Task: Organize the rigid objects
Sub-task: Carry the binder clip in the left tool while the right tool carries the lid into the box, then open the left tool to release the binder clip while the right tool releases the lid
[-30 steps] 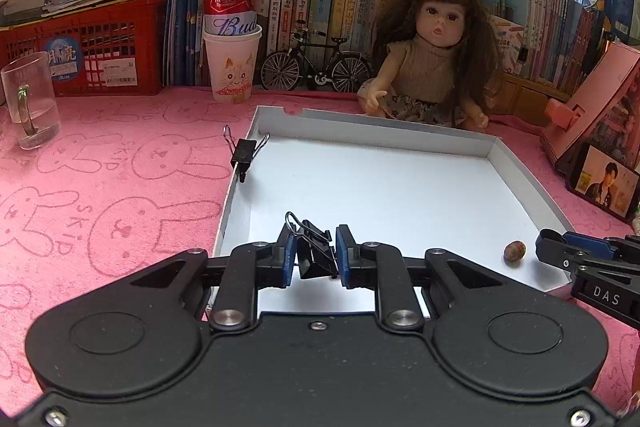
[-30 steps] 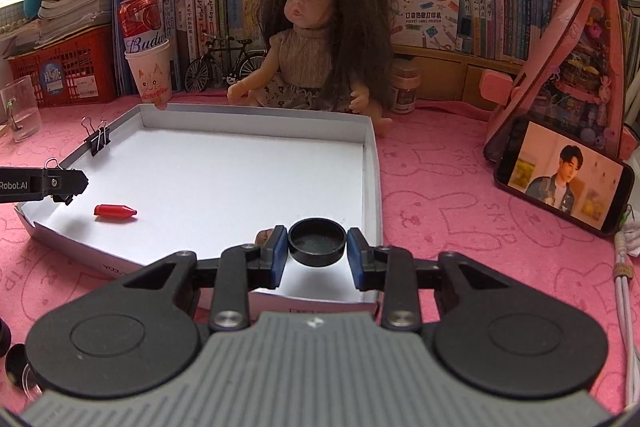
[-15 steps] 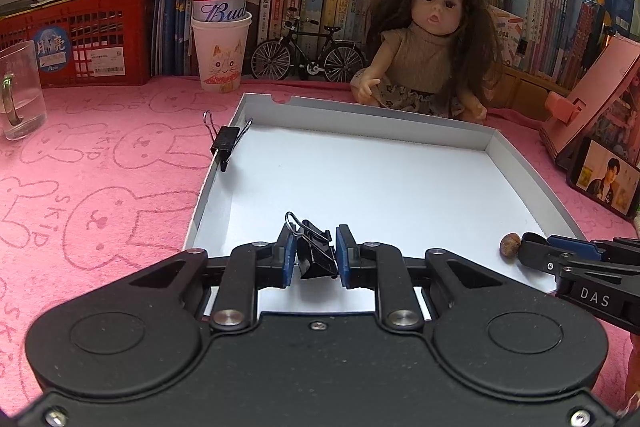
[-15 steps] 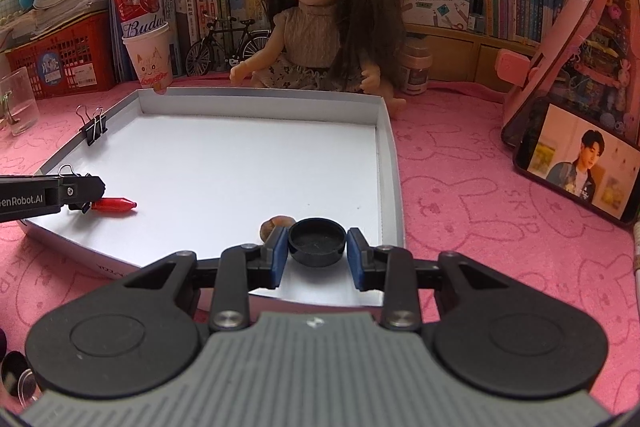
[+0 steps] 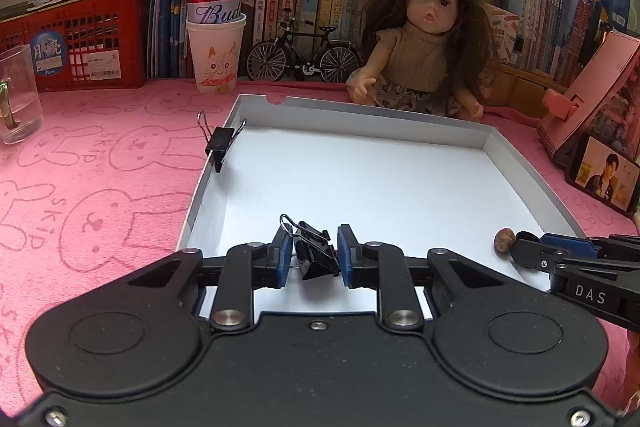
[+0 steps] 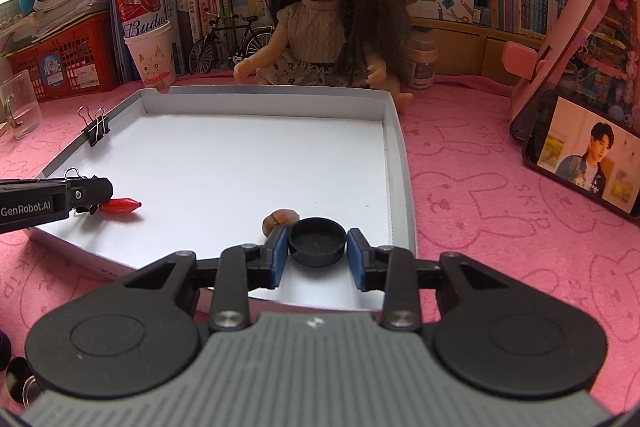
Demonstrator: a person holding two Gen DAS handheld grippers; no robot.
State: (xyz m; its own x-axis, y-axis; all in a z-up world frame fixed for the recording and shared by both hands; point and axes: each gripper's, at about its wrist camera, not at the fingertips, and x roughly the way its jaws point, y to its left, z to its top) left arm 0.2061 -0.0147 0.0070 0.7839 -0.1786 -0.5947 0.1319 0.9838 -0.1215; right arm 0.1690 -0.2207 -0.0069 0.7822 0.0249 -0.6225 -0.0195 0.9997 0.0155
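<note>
Where the left wrist view looks down over its own fingers, the left gripper [image 5: 313, 254] sits low at centre frame with a black binder clip [image 5: 314, 254] between its blue pads. The jaws have just been opening; a sliver of daylight shows on each side of the clip, so it seems released rather than pinched, lying at the near edge of the white tray [image 5: 516, 155]. A second binder clip [image 5: 219, 146] is clamped on the tray's left rim, upper left of centre. A small brown nut [image 5: 504, 239] lies at right, just beside the tip of the other gripper. The clip looks light, stiff and springy, with slick steel loops; I judge the flat black body the best hold, not the wire handles.

In the right wrist view, the right gripper [image 6: 318, 250] is low at centre around a black round cap [image 6: 317, 241], which rests on the tray floor near the right wall. Its jaws have also just been opening and stand narrowly apart from the cap's rim on both sides. The cap appears rigid, light and smooth-sided, likely to slip; gripping across its full width suits it. A red capsule-shaped piece [image 6: 120, 205] lies at left of frame, by the left gripper's tip.
</note>
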